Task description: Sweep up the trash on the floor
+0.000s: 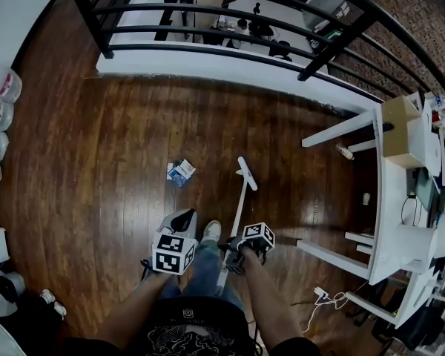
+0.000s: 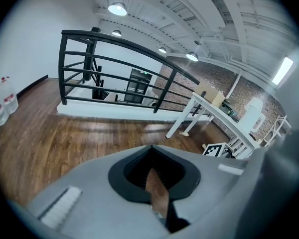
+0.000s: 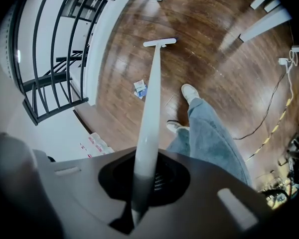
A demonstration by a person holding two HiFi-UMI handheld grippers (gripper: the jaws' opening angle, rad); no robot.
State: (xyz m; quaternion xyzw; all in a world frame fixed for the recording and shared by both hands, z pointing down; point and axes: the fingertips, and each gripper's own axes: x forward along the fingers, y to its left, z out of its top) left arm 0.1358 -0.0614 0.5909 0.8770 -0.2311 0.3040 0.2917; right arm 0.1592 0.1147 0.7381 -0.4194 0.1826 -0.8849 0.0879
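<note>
Holding: right gripper (image 3: 139,198) clamped on broom (image 3: 152,98), shaft running forward to its head; left gripper (image 2: 157,203) closed, apparently on dustpan (image 1: 182,219). Trash (image 1: 180,172): on floor, left of broom head, ahead of left gripper.

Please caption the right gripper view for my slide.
Right hand-held gripper shut on white broom handle; trash lies on wooden floor.

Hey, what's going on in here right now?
A person stands on a wooden floor. The right gripper is shut on a white broom, its head down on the boards. The left gripper is beside a grey dustpan; whether it grips it is unclear. A blue-and-white wrapper lies unswept near the broom head.
</note>
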